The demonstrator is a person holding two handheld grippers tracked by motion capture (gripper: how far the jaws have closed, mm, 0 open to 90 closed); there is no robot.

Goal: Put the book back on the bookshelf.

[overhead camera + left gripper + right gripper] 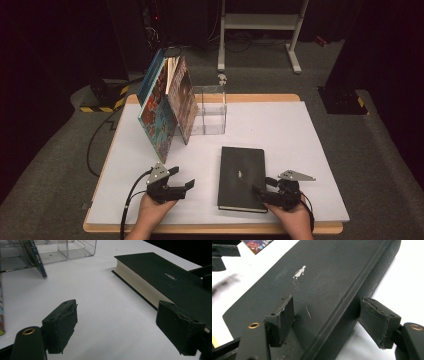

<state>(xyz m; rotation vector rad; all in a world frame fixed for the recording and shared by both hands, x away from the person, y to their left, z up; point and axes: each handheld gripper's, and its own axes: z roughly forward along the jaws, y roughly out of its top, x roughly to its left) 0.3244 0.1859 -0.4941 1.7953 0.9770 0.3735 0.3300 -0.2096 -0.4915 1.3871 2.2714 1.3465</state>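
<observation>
Right gripper (265, 190) jaws straddle black book (242, 175) spine corner, pads not pressing, staged to lift | left gripper (184, 186) wide, empty, beside book's page edge | I'd close right first

Two colourful books (167, 102) stand tilted at far left of the white table (300, 145), leaning against each other, the blue-spined one leftmost. Clear plastic organizer (210, 111) just right of them, touching or nearly so. White metal stand (260, 22) on grey carpet beyond the far edge. Yellow-black striped base (107, 95) on floor, far left.
</observation>
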